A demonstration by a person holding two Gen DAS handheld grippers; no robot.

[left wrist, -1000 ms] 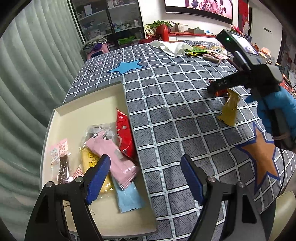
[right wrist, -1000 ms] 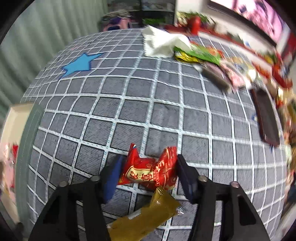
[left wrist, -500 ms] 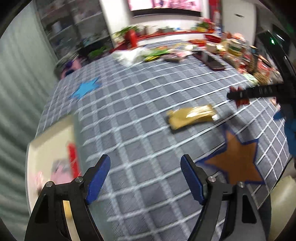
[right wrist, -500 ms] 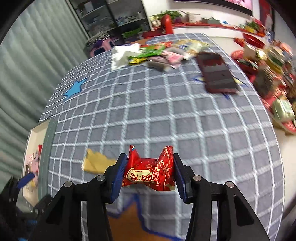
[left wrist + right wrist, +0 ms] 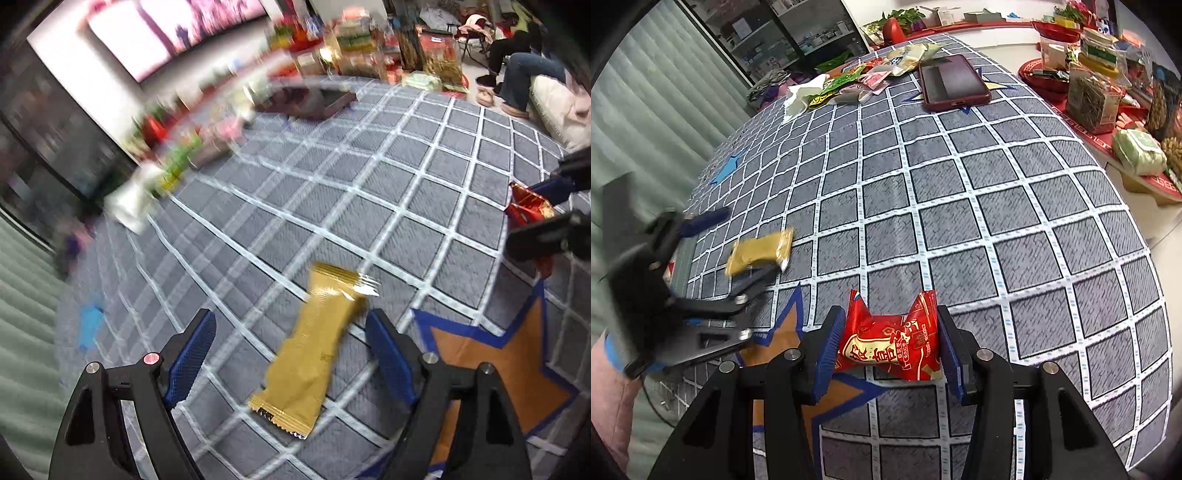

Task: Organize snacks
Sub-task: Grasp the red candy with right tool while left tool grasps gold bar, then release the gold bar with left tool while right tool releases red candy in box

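Note:
A gold snack packet lies flat on the grey checked tablecloth, between the open fingers of my left gripper, which hovers over it. It also shows in the right wrist view with the blurred left gripper around it. My right gripper is shut on a red candy packet, held above the cloth. In the left wrist view the red packet is at the right edge in the right gripper.
A pile of snack packets, a white tissue and a red phone lie at the table's far end. An orange star patch is near the front. Boxes and bags stand off the right side.
My left gripper swung away from the cream tray to the gold packet, now between its fingers. My right gripper lifted and drew back with the red packet.

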